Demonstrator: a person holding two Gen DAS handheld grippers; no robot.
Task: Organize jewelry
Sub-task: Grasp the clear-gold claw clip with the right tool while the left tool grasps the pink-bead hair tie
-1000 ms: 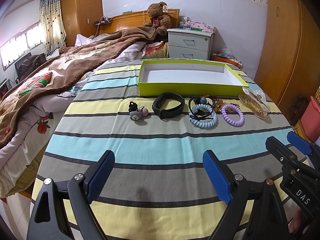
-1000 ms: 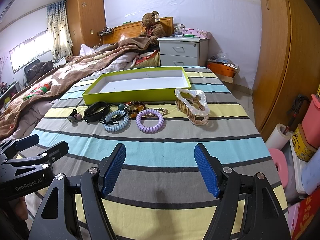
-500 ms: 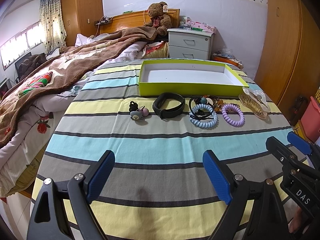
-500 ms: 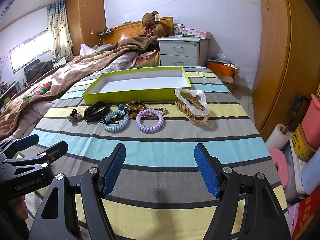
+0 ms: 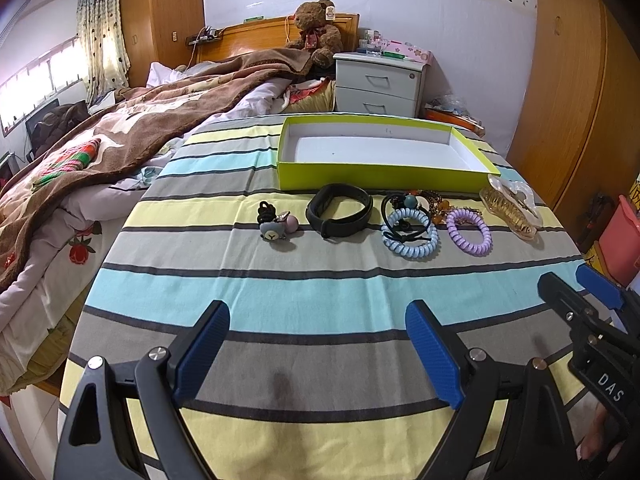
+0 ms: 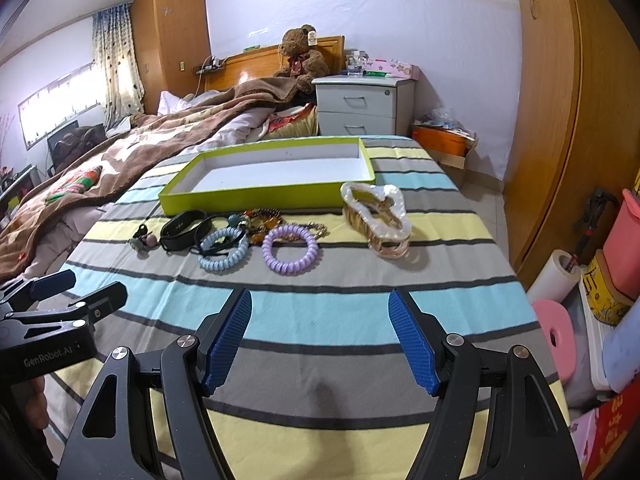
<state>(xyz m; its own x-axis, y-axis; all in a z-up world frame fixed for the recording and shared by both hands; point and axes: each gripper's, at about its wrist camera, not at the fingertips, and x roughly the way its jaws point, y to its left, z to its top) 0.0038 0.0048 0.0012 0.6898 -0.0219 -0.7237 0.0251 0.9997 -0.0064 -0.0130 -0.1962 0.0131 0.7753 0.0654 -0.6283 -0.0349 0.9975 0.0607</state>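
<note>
Nearest, the left tongs and the right tongs each hover with blue-padded fingers spread wide apart, gripping nothing, above the striped cloth-covered worktop; their black frames are cut off by the lower edge in both views. Past them, in a loose row, lie one small grey-and-pink charm hair tie, one black wrist band, one pale blue spiral coil hair tie with a thin black elastic lying across it, one lilac spiral coil hair tie, and one translucent amber claw hair clip. Behind the two coils sits a tangle of amber and teal beaded jewelry, partly hidden, so its pieces cannot be counted. Just beyond the row stands one lime-green shallow cardboard box with a white inside. Farther off are a white two-drawer nightstand and one brown teddy bear.
</note>
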